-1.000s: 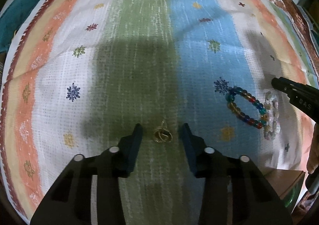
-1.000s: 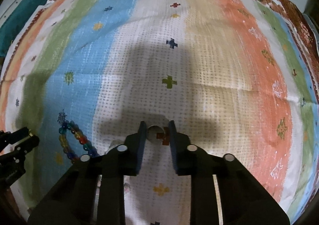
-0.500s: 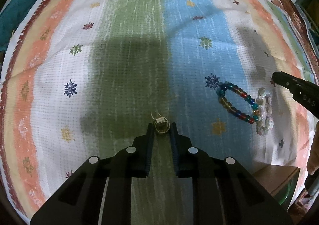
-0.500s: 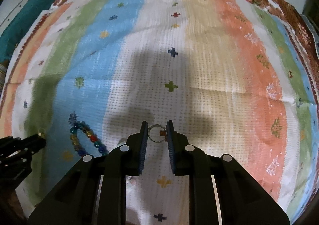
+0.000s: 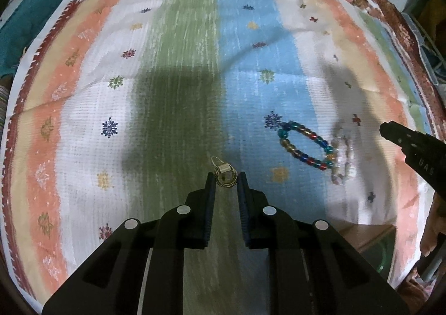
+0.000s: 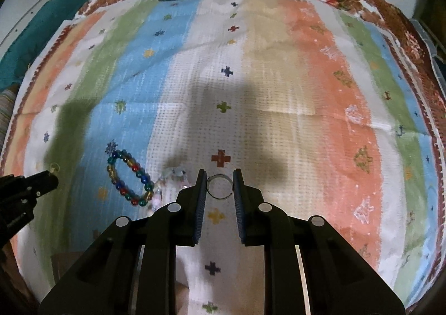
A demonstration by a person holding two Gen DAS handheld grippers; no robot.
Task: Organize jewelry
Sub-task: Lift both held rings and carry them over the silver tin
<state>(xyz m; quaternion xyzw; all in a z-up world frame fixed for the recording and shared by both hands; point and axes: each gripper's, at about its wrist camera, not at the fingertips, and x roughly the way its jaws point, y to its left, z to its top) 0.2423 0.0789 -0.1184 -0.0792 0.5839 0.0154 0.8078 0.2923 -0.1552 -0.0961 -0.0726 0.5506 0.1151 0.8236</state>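
Left gripper (image 5: 225, 179) is clamped on gold earring (image 5: 225, 174), right gripper (image 6: 220, 185) on silver ring (image 6: 220, 186), either side of beaded bracelet (image 5: 305, 145)

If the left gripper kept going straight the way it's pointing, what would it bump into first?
Probably just the striped cloth, on its green band. The left gripper is shut on a small gold ring bundle, which would touch first. The colourful bead bracelet lies off to the side.

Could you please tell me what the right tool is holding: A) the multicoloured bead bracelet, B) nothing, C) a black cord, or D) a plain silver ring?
D: in the right wrist view, the right tool pinches a plain silver ring, while the multicoloured bead bracelet lies on the cloth.
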